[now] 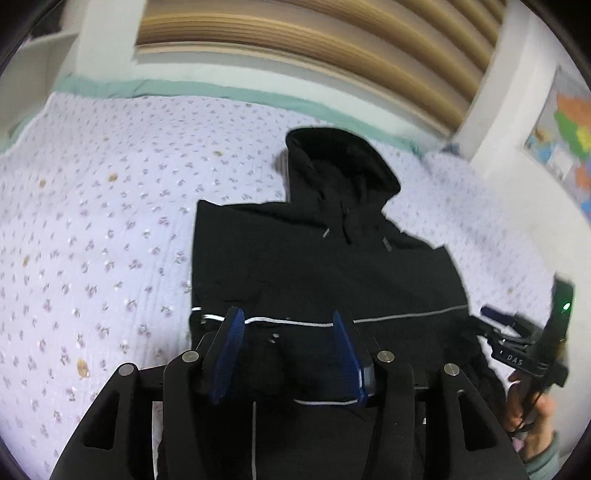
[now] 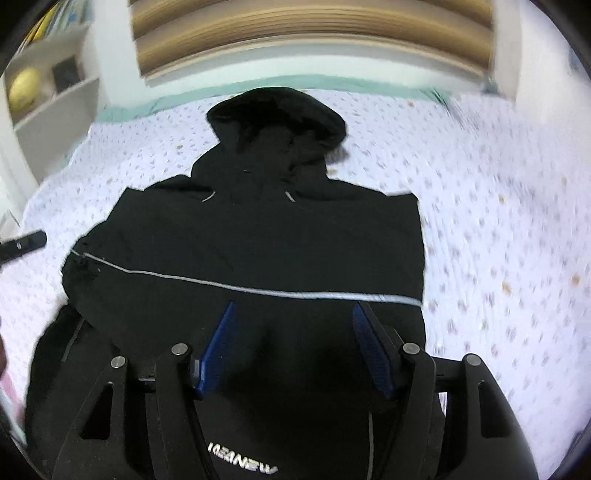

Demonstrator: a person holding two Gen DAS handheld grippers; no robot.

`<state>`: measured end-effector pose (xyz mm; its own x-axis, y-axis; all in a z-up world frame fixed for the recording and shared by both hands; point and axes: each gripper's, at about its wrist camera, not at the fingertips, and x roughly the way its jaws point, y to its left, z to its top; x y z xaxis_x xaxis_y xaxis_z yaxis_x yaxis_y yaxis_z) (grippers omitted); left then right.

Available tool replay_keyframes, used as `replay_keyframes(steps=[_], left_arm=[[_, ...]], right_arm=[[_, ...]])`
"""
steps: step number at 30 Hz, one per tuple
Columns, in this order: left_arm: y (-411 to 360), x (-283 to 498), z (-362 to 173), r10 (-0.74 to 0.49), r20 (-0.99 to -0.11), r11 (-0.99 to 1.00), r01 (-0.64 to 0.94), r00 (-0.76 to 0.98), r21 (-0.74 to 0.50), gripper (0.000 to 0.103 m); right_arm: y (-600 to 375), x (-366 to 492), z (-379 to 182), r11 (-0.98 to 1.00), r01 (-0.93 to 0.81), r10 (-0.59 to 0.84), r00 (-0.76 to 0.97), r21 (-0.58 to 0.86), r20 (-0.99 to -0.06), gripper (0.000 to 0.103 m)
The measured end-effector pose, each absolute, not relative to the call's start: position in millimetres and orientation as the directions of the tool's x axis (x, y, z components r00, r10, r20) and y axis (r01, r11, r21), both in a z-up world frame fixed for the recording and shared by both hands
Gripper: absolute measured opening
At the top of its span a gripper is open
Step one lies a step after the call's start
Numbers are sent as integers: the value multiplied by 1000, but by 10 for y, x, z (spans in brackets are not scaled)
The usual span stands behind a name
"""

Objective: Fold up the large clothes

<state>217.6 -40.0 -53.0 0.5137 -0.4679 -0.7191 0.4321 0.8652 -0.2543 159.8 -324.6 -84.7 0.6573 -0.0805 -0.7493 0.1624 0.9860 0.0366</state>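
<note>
A black hooded jacket (image 1: 332,266) with a thin grey stripe lies flat on a bed, hood pointing away; its sides look folded inward. It also shows in the right wrist view (image 2: 266,240), with white lettering near its lower part. My left gripper (image 1: 288,325) is open and empty, hovering over the jacket's lower left part by the stripe. My right gripper (image 2: 293,314) is open and empty over the jacket's lower middle. The right gripper also appears in the left wrist view (image 1: 517,336), at the jacket's right edge. A tip of the left gripper (image 2: 26,242) shows at the left.
The bed has a pale lilac floral cover (image 1: 92,240) with a green border (image 1: 147,86). A wooden slatted headboard (image 1: 295,33) and white walls stand behind. A coloured map (image 1: 569,140) hangs at right. White shelves (image 2: 48,92) stand at left.
</note>
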Motion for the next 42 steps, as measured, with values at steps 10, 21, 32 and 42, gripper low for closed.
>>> replay_keyframes(steps=[10,21,32,42], left_arm=[[-609,2591,-1497,-402,-825,883,407,397,-234,49],[-665,2798,94,-521,-766,801,525,378,-286,49],[-1189,3902,976,-511,-716,829,494,476,-263,49],[-2050,5164,-227,-394,-822,871,454,412,-190,49]], right_arm=[[-3267,2022,-1615,987,158,-80,566,12,-820,69],[-3561,2111,-542,967,198,23,560,161,-828,68],[-4132,3078,594,940,272,-23,650,205,-759,68],[-4664,4329,-407,931,313,-17,548,186,-836,65]])
